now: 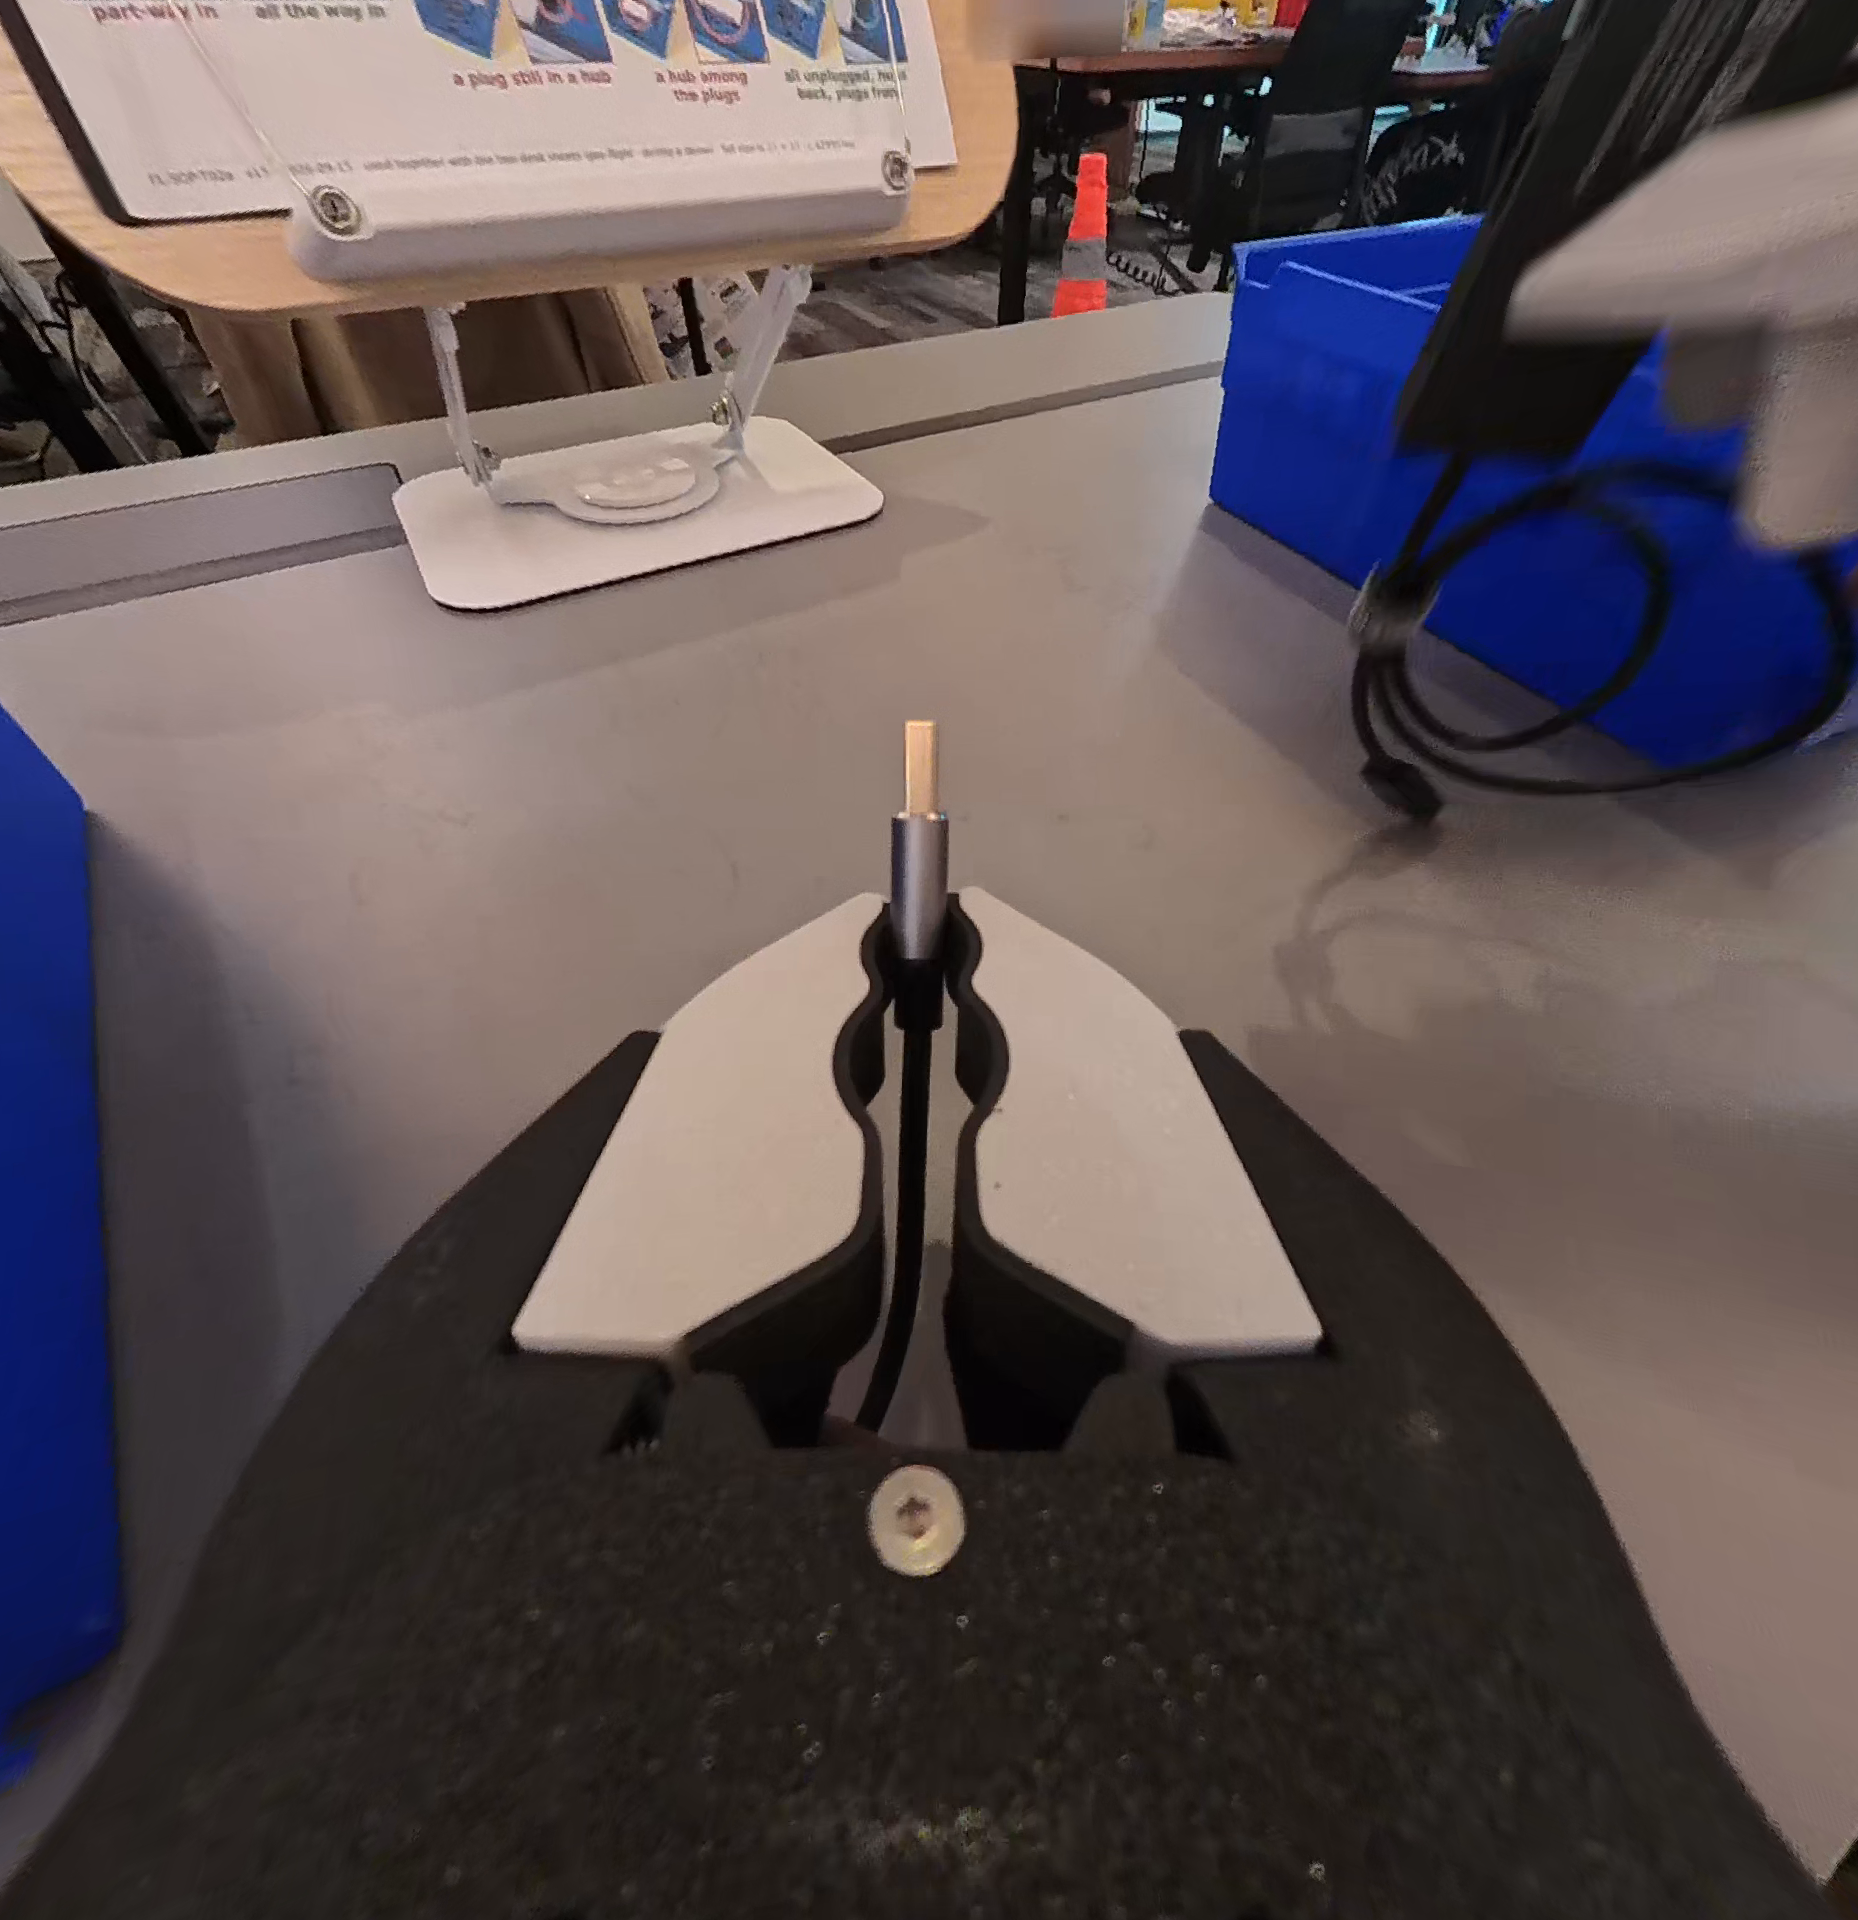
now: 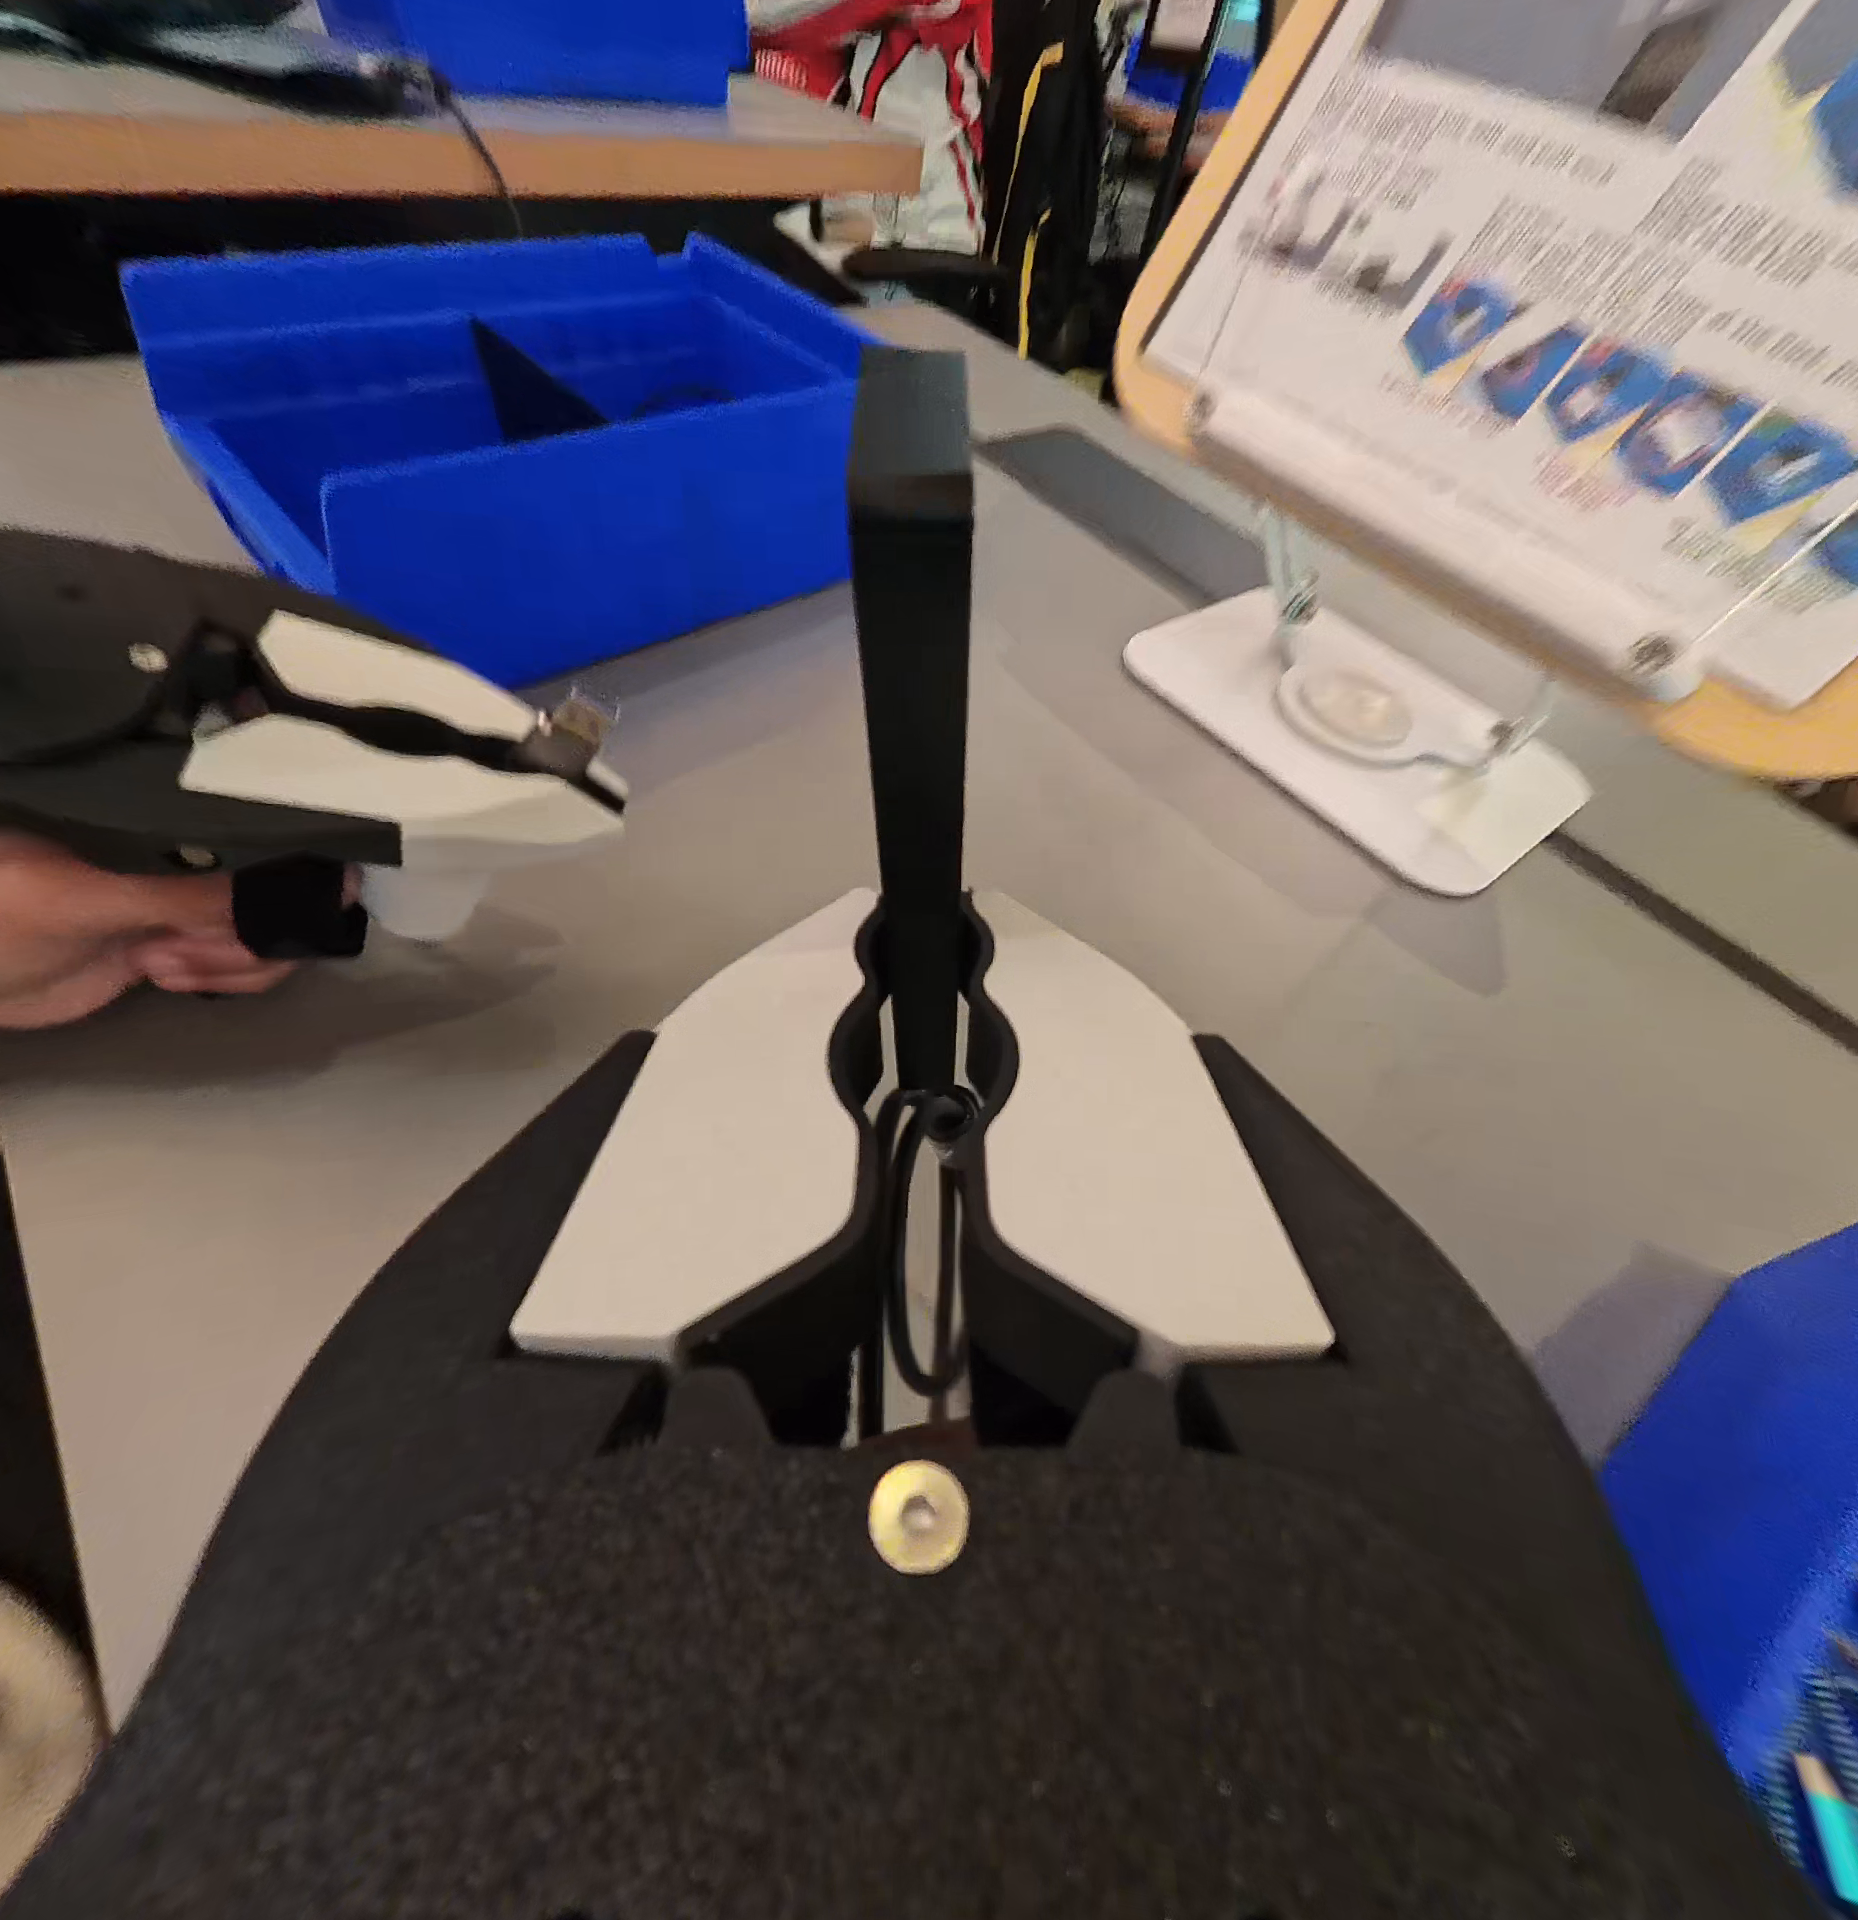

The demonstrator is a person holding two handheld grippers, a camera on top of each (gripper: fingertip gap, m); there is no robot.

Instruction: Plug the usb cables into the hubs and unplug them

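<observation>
My left gripper is shut on a USB cable plug, a silver-grey barrel with its metal tip pointing forward above the grey table; its black cord runs back between the fingers. My right gripper is shut on a long black hub, held edge-on and pointing away. The hub's own black cable hangs coiled below it. The hub and right gripper show blurred at the upper right of the left wrist view. The left gripper with its plug shows at the left of the right wrist view, apart from the hub.
A white stand holding a wooden board with instruction sheets is at the table's back. Blue bins stand at the right and left edge of the left wrist view; one divided blue bin shows in the right wrist view. My hands' fingertips stand some 12 cm from each other.
</observation>
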